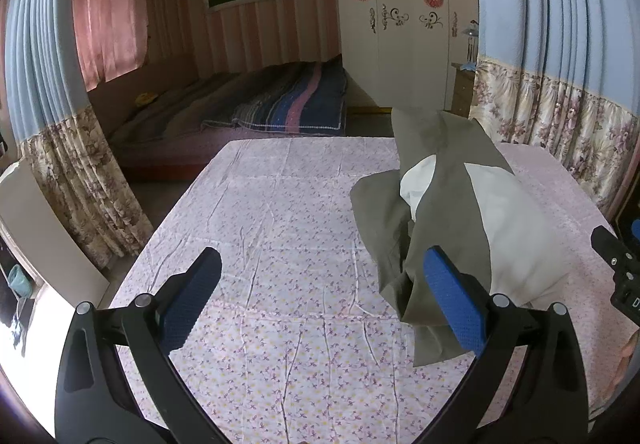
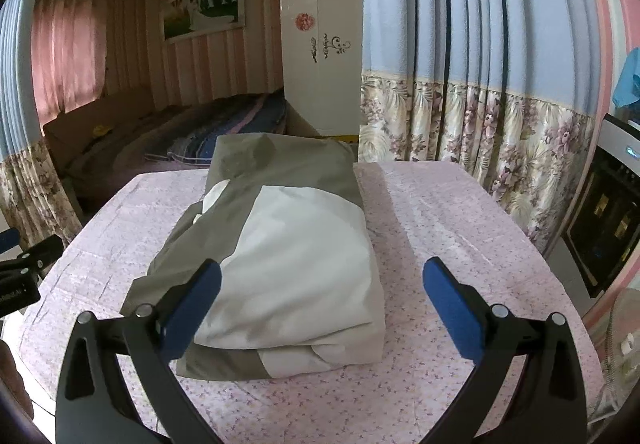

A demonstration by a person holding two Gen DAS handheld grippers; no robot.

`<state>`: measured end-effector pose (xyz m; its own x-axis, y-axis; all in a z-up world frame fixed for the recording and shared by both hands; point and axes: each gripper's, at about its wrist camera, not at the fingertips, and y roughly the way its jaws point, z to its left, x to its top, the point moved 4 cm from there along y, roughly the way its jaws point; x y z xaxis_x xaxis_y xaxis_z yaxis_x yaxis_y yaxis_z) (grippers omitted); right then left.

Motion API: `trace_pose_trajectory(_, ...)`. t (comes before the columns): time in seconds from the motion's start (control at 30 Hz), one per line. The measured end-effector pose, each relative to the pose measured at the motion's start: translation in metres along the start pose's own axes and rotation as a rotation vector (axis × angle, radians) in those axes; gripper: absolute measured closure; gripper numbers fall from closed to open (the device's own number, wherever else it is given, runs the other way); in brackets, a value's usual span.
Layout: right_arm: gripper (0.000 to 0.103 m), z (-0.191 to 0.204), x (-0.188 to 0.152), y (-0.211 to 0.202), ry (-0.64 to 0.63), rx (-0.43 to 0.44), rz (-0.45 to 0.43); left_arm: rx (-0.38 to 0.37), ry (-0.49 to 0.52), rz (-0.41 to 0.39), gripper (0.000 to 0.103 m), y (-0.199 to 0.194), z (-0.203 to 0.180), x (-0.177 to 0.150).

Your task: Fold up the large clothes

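Garment point(image 2: 288, 244), olive and white, lies bundled in rough folds on the floral tablecloth point(image 1: 280, 244), right of centre. Left gripper point(image 1: 320, 296) spread wide, empty, above bare cloth just left of the garment. Right gripper point(image 2: 320, 300) also wide, empty, over the garment's near edge.

Bare tablecloth point(image 1: 280, 244) lies free left of the folded garment point(image 2: 288, 244); curtain point(image 2: 480, 124) blocks behind.

A bed point(image 1: 256, 104) lies beyond the floral cloth point(image 1: 280, 244), beside a white wardrobe point(image 1: 400, 24) and blue curtains point(image 2: 460, 24).
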<state>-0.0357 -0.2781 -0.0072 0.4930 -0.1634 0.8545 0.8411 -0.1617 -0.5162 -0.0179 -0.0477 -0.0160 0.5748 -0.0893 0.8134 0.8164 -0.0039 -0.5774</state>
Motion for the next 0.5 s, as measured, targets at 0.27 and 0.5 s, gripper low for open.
trace_pose_trajectory(0.27,0.002,0.001,-0.001,0.003,-0.006,-0.014,0.001,0.005,0.001,0.010,0.003,0.004,0.000,-0.001)
trace_pose_trajectory(0.5,0.002,0.002,-0.001,0.005,-0.004,-0.006,0.007,0.008,0.012,0.026,0.003,0.011,0.000,-0.004)
